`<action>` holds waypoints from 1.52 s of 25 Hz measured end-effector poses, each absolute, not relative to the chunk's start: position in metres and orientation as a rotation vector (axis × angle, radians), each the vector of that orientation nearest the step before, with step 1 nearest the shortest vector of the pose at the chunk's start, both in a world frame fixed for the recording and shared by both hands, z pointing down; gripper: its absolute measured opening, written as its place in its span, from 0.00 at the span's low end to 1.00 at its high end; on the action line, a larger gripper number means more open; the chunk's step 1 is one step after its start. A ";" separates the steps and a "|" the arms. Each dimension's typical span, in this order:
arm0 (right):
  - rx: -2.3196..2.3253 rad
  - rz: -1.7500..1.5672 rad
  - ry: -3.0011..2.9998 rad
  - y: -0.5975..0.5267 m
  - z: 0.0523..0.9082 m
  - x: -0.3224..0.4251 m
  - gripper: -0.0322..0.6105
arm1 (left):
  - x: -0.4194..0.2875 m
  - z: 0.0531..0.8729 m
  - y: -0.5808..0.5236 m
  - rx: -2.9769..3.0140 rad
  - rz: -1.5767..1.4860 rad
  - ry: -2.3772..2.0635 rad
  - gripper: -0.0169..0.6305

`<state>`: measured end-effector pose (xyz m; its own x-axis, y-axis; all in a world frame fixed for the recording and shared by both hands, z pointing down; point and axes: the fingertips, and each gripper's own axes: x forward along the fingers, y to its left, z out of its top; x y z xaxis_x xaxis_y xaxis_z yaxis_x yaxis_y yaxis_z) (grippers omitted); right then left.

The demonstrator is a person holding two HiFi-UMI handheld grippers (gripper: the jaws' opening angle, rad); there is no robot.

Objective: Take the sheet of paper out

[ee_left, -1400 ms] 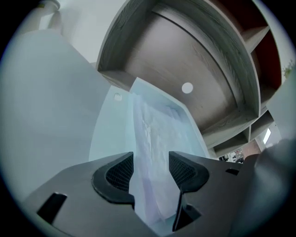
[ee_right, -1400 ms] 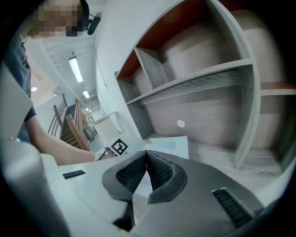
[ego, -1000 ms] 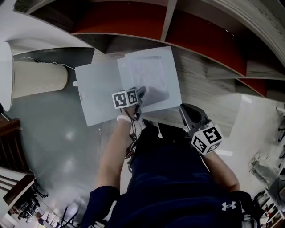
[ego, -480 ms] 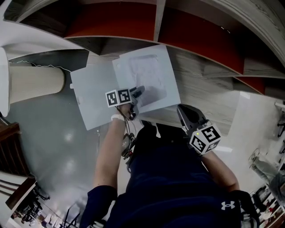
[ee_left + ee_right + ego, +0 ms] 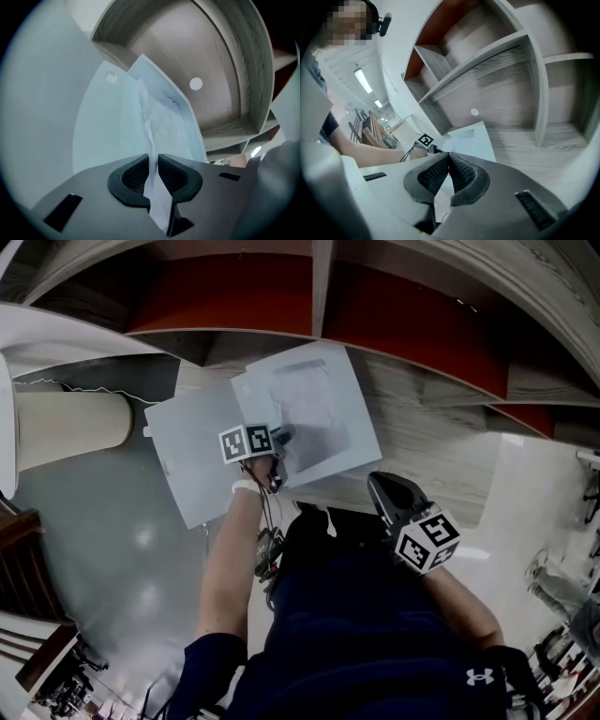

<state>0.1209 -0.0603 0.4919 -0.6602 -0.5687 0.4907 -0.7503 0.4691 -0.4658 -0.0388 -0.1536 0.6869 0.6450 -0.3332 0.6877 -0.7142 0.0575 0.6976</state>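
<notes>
The folder (image 5: 187, 460) lies open on the wooden shelf (image 5: 422, 409), with the sheet of paper (image 5: 314, 409) over its right half. Your left gripper (image 5: 278, 439) is closing on the sheet's near edge. Your right gripper (image 5: 382, 486) hangs near right, jaws together, empty.

Shelving: a grey wood-grain shelf unit (image 5: 441, 409) with curved boards and upright dividers fills the top of the head view.
Back panels: the compartments have rust-red backs (image 5: 225, 301).
Shelf detail: a small round white disc (image 5: 474, 112) sits on one grey inner wall.
Floor: glossy pale grey floor (image 5: 112, 549) with soft reflections of light.
Column: a cream cylindrical pillar (image 5: 66, 427) stands at the left.
Light: long ceiling strip lamps (image 5: 362, 80) glow in the room behind.
Furniture: dark wooden slatted pieces (image 5: 19, 549) at the left edge.
</notes>
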 end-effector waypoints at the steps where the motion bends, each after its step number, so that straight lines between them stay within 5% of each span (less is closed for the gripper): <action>1: 1.131 0.977 -2.454 -0.061 0.492 0.121 0.07 | -0.043 0.689 -0.154 1.549 0.421 -0.931 0.14; 16: 1.159 1.042 -2.443 -0.066 0.496 0.123 0.07 | -0.034 0.680 -0.145 1.496 0.229 -0.821 0.06; 38: 1.057 1.022 -2.508 -0.060 0.484 0.080 0.07 | -0.141 0.644 -0.099 1.487 0.193 -1.010 0.05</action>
<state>0.0799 -0.0595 0.4835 -0.7120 -0.5374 0.4520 -0.7003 0.4953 -0.5141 -0.1409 -0.0986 0.6439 0.6004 -0.4637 0.6516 -0.6714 0.1503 0.7257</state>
